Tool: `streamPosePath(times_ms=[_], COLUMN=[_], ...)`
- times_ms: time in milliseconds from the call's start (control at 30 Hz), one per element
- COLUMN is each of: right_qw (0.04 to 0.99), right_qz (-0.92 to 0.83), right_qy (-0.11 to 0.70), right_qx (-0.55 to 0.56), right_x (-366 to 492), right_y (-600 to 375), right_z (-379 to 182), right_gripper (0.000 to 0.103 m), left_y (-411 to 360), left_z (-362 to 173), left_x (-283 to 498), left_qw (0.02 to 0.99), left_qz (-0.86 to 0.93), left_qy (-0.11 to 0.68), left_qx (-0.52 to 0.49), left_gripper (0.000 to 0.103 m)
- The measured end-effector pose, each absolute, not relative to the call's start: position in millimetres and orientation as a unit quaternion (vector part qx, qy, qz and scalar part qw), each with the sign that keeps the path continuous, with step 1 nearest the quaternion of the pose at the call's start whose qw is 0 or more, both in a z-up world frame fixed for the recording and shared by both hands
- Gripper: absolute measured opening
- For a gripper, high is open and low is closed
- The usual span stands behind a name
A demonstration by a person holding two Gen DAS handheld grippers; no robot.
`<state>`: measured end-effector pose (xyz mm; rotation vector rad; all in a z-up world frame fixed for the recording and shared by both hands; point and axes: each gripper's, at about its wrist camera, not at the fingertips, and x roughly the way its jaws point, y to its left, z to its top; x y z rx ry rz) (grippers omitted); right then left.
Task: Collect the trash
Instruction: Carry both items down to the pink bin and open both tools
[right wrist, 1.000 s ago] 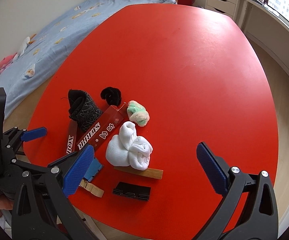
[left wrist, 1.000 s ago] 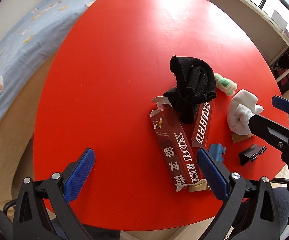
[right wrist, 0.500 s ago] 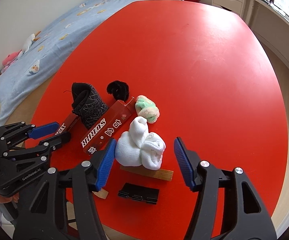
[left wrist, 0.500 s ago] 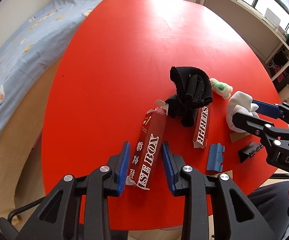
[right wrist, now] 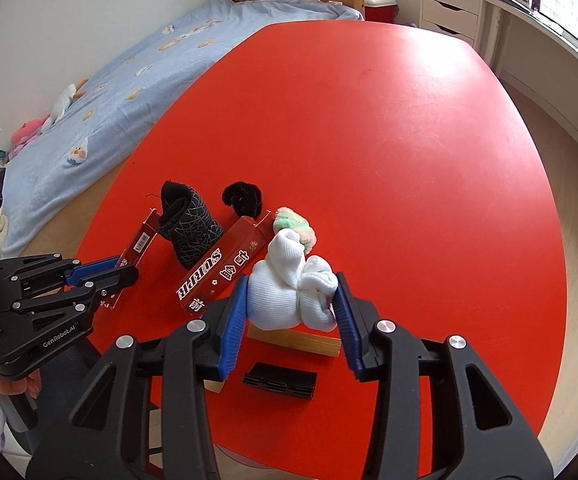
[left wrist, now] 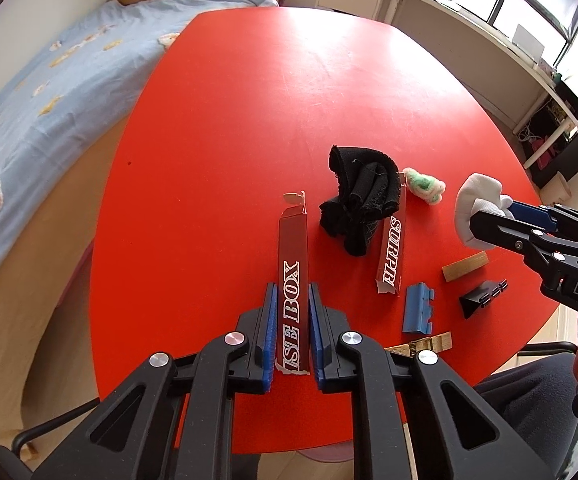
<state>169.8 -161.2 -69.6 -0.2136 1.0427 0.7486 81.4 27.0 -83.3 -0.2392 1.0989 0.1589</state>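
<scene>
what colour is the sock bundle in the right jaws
White sock bundle; clearest in the right wrist view.

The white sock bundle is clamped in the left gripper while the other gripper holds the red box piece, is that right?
Not quite: the grippers are swapped. The white sock bundle sits between the pads of the right gripper, as the right wrist view shows. The left gripper holds the red box piece, seen in the left wrist view.
</scene>
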Motion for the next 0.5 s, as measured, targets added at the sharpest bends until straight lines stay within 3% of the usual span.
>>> streamPosePath(times_ms=[500], right_qw=[0.819], right_qz=[0.358], right_qy=[0.441], right_qx=[-0.084], right_x=[142.6], right_y=[-186.4], right_z=[-28.8], right_gripper=[0.042], left_y=[13.1], left_z=[-44.1], left_x=[51.3], left_qw=[0.870], left_qz=[0.038], left_qy=[0.481], left_qx=[-0.101], left_gripper=[0.015])
